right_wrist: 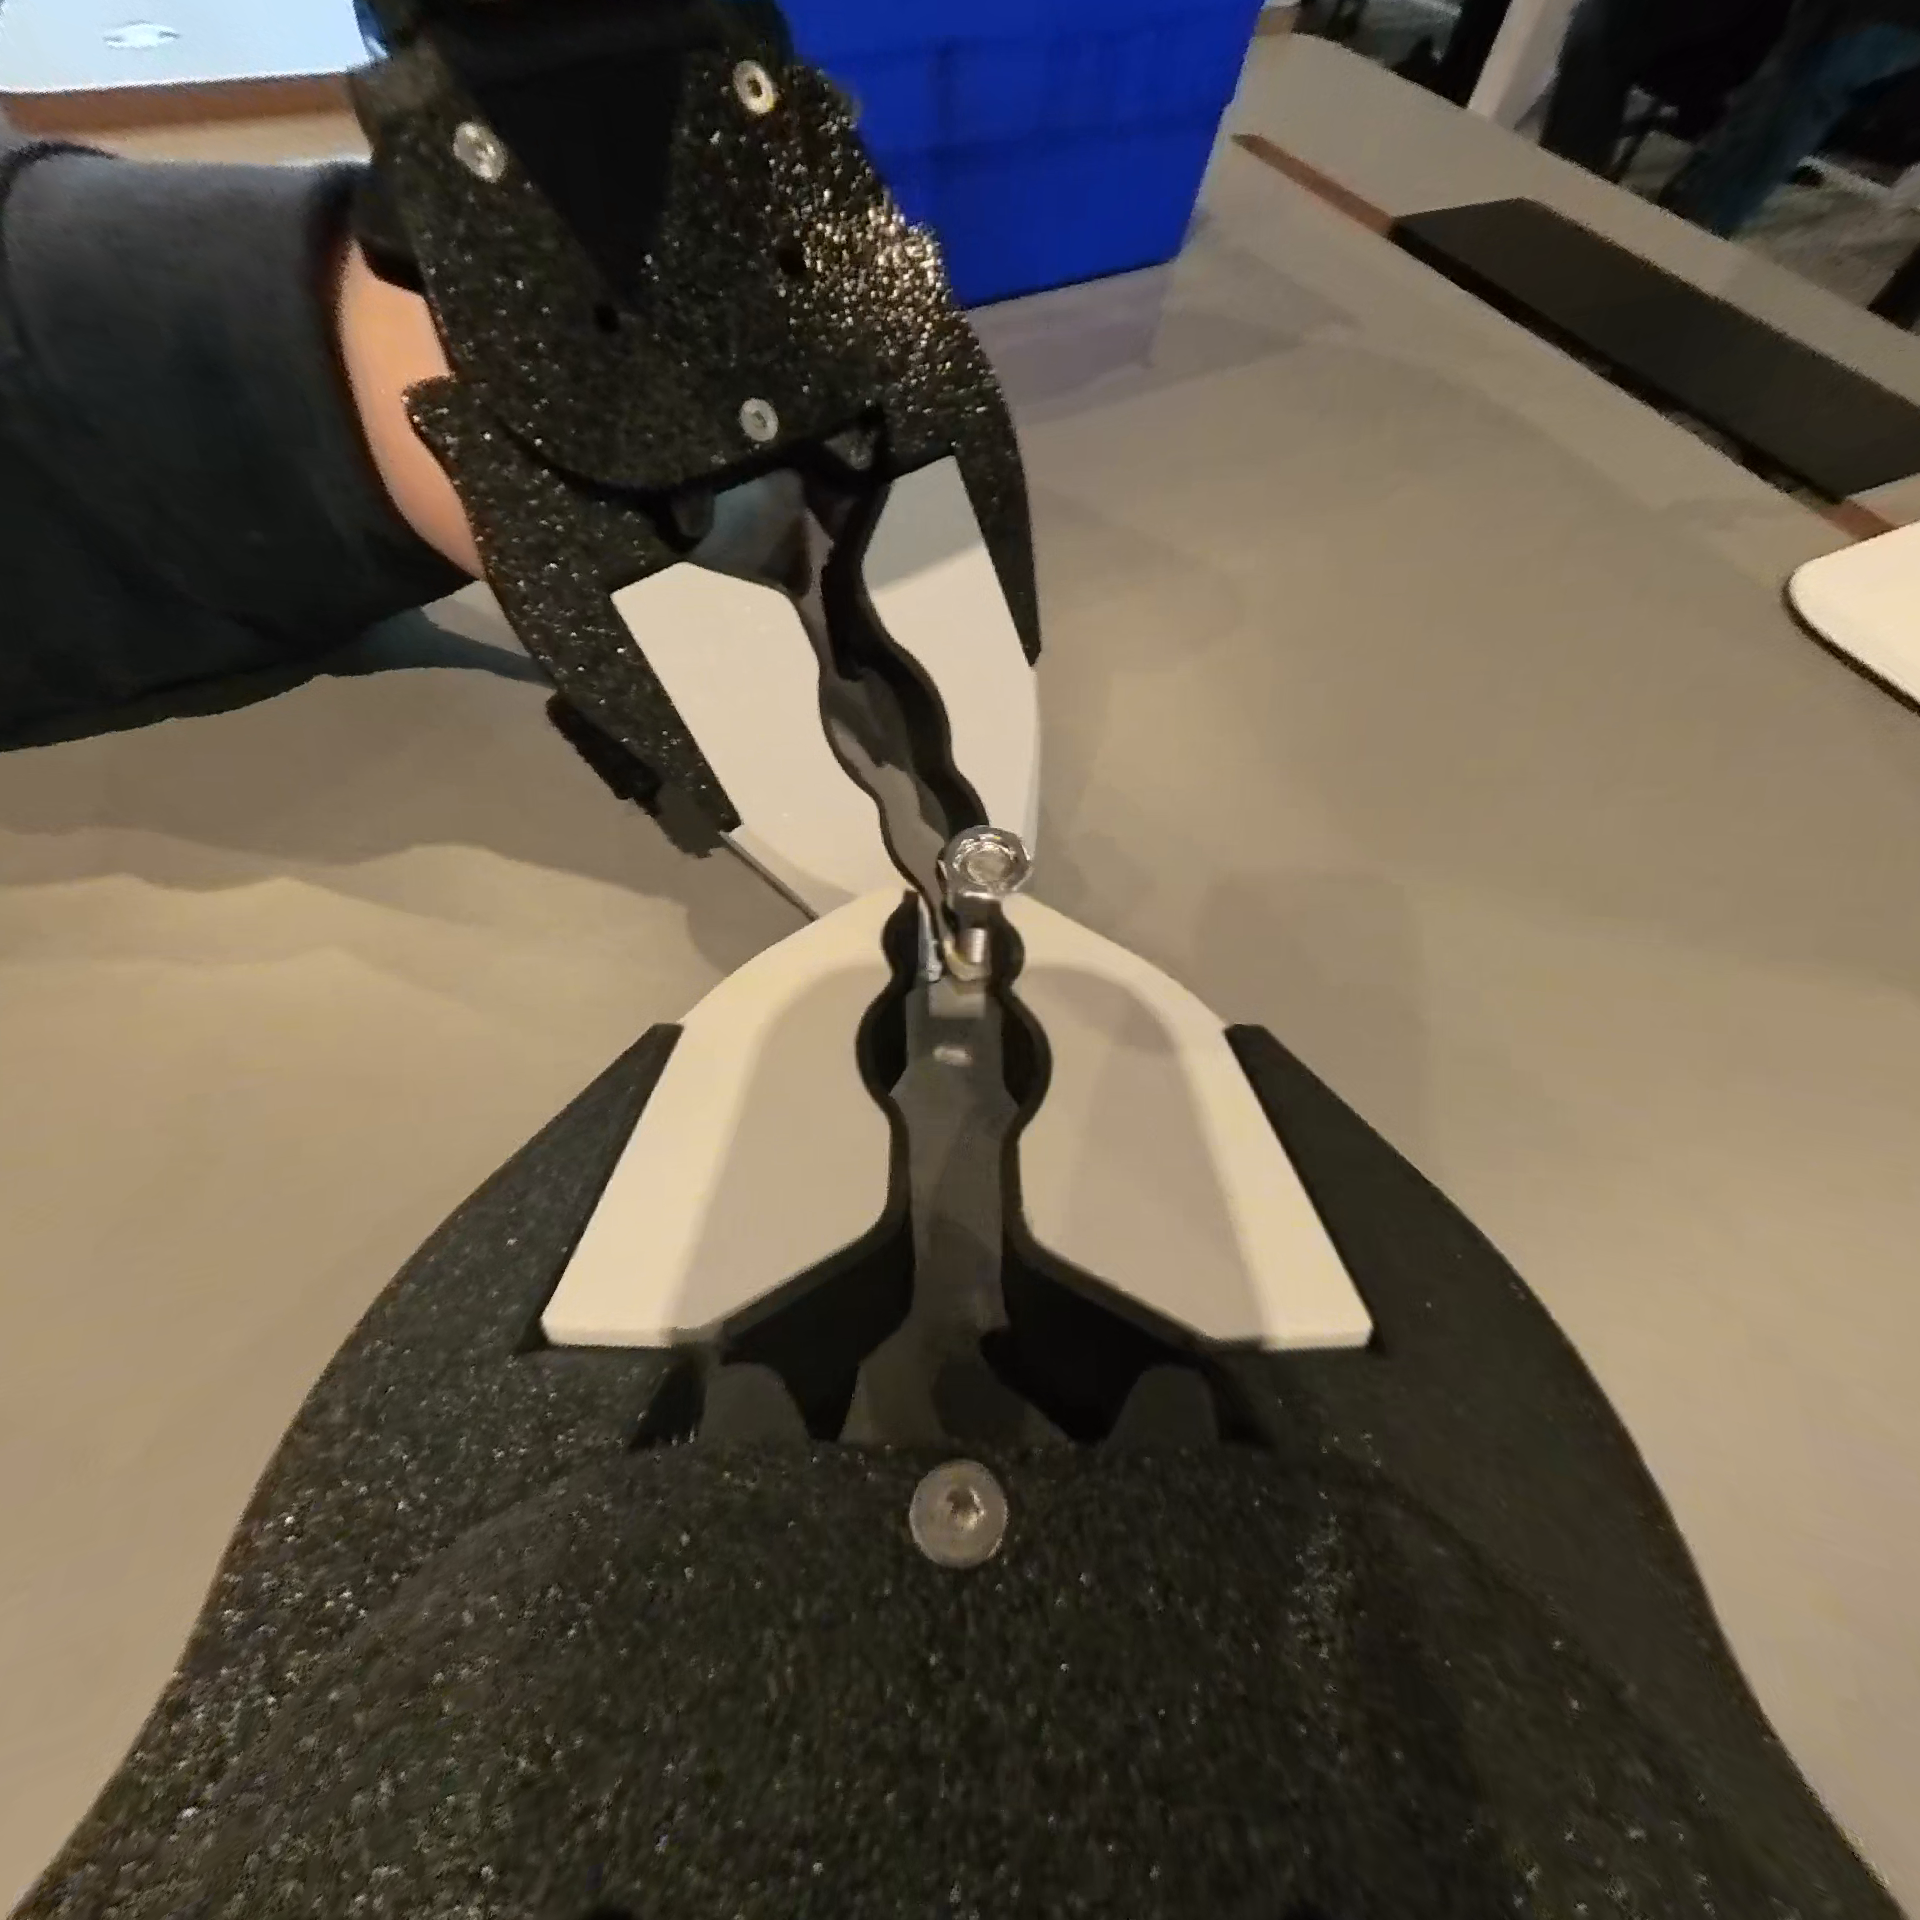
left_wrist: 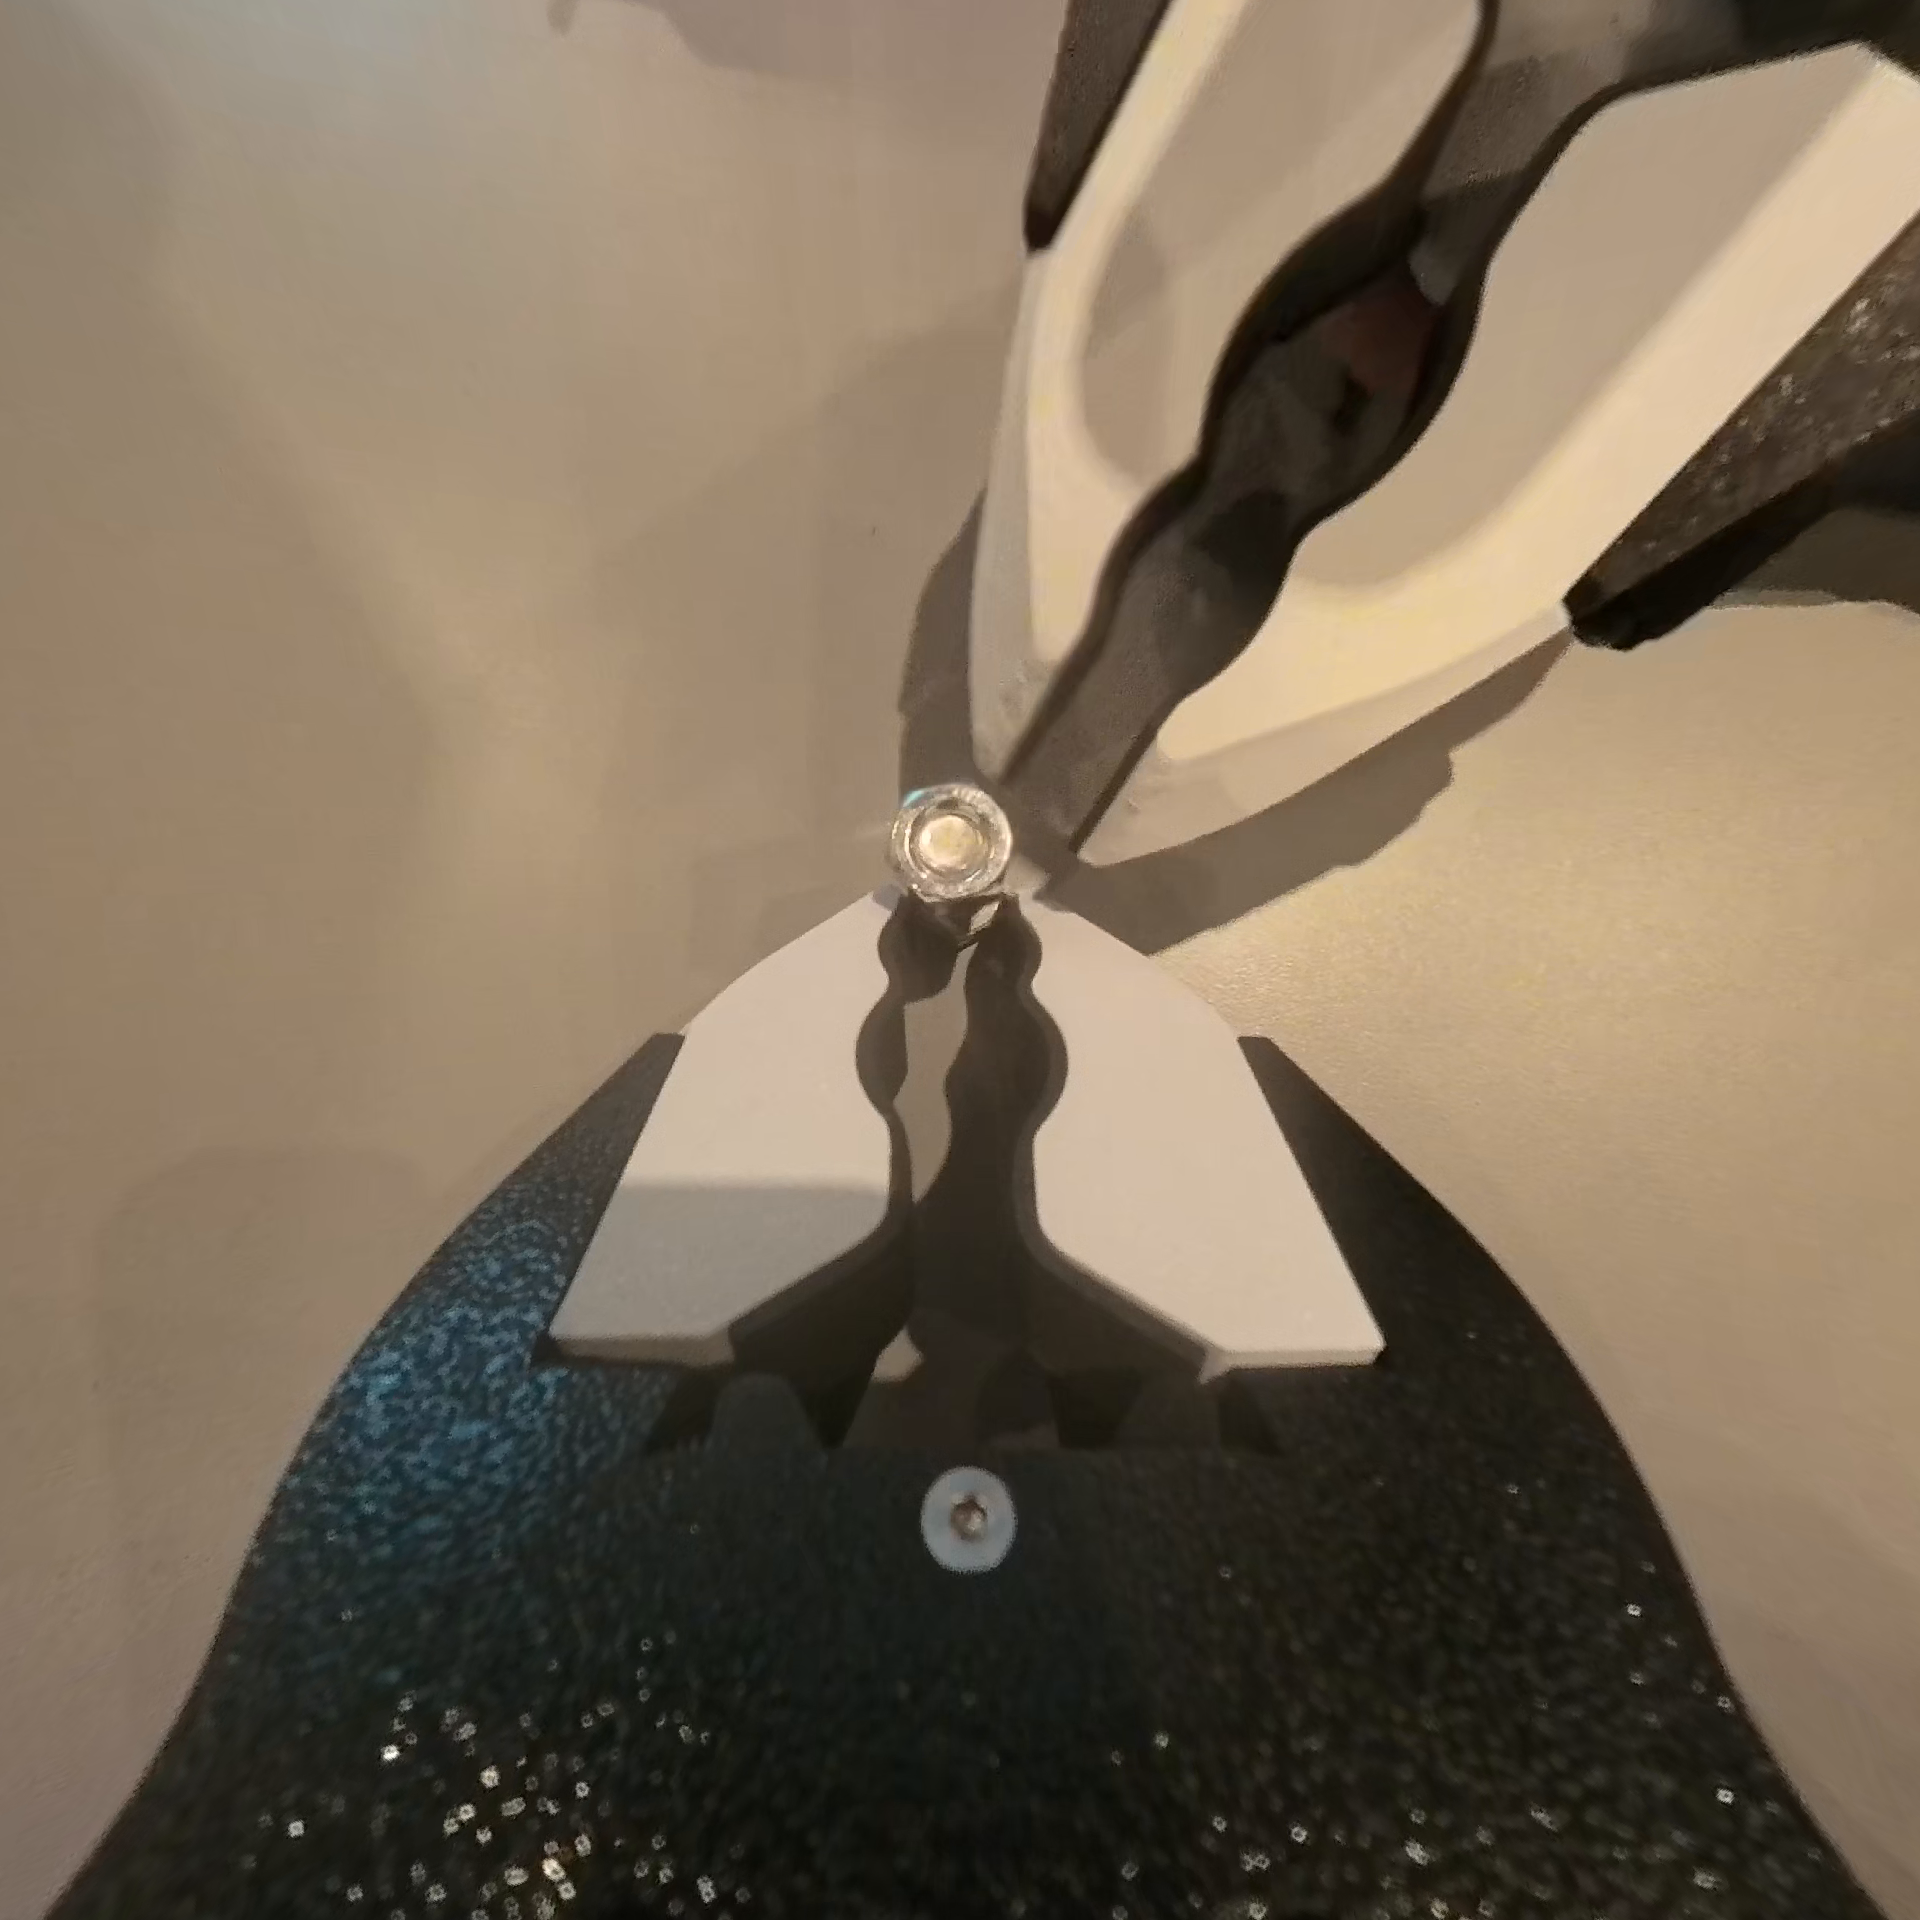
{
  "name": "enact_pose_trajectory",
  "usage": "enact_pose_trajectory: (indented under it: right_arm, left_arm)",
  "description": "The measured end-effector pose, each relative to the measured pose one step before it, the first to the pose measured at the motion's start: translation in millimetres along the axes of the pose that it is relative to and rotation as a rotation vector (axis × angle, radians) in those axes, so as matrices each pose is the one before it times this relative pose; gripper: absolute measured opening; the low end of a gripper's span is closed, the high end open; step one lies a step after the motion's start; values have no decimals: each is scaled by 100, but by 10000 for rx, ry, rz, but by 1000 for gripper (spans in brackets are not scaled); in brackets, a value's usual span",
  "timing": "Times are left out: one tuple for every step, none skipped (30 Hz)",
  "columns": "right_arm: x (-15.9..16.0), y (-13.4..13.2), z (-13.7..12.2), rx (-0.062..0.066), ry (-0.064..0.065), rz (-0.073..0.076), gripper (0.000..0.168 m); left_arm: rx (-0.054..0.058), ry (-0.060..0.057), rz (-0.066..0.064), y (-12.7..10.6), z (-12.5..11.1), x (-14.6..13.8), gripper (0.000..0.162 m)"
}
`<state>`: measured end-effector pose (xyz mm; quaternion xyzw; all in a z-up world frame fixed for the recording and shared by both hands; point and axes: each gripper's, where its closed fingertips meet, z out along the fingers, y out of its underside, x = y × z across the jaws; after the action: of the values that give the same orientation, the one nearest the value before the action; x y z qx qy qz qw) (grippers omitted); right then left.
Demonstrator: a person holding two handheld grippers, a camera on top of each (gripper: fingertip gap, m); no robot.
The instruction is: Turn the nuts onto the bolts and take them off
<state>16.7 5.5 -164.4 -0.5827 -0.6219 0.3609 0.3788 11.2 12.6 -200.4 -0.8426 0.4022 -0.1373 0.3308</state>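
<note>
A small silver bolt (left_wrist: 951, 852) with a hex head shows end-on just past my left gripper (left_wrist: 954, 920), which is shut on the metal right under the head. The right gripper's fingertips (left_wrist: 1039, 868) come in from the upper right and touch the bolt's side. In the right wrist view the bolt (right_wrist: 982, 864) stands above my right gripper (right_wrist: 956, 951), which is shut on the lower shaft, where a small silver piece that looks like the nut (right_wrist: 937, 958) sits. The left gripper's fingers (right_wrist: 987, 727) reach down from the upper left. Both hold the bolt above the grey table (right_wrist: 1403, 831).
A blue bin (right_wrist: 1039, 135) stands at the table's far side. A black strip (right_wrist: 1662, 301) lies at the back right, and a white flat object (right_wrist: 1870, 613) is at the right edge. A person's dark sleeve (right_wrist: 156, 468) holds the left gripper.
</note>
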Motion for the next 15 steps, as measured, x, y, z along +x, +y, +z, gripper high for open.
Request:
enact_pose_trajectory:
  right_arm:
    - [150, -22, 10, 9, 85, 16, 14]
    - [210, 19, 53, -24, 135, 8, 17]
    - [276, 6, 90, -33, 204, -16, 20]
    - [133, 9, 101, -35, 114, -66, 24]
    - [46, 23, 99, -42, 68, -72, 26]
    - [-29, 48, 70, -55, 26, -72, 27]
    - [-152, 47, 36, -39, -62, -88, 26]
    - [-304, -6, -5, 0, -159, -103, 22]
    - [-457, -15, -62, 20, -276, -72, 16]
    - [-491, 20, -100, 14, -339, 10, 9]
    - [-524, -15, -81, 24, -403, 94, 2]
    - [-92, -6, -28, 7, -137, 144, 1]
    - [147, -11, -17, 17, 28, 123, 2]
    - [219, -39, -24, 37, 94, 112, 4]
    - [271, -72, -48, 59, 162, 75, 7]
  left_arm:
    - [-7, -4, 4, 3, 0, -1, 15]
    - [-4, -3, 3, 0, 2, 1, 15]
    - [-2, 0, -3, 2, -1, 3, 15]
    - [0, 2, -6, 2, 12, 0, 15]
    - [0, 0, -2, 4, -4, 9, 15]
    - [-1, -2, 1, 1, 0, -4, 15]
    - [1, -1, 0, -2, 1, -2, 15]
    - [4, 1, -2, 6, 6, 11, 15]
    - [6, -1, 1, 3, -5, -1, 15]
    - [8, -2, 1, -5, 1, 5, 15]
    - [5, 6, -10, -5, 3, 1, 15]
    - [-2, 6, -9, -2, 3, 6, 15]
    - [-2, 0, 5, 9, 6, -3, 15]
    - [-2, -3, 1, -5, -8, 9, 15]
    - [-4, -5, 2, -1, 2, -1, 15]
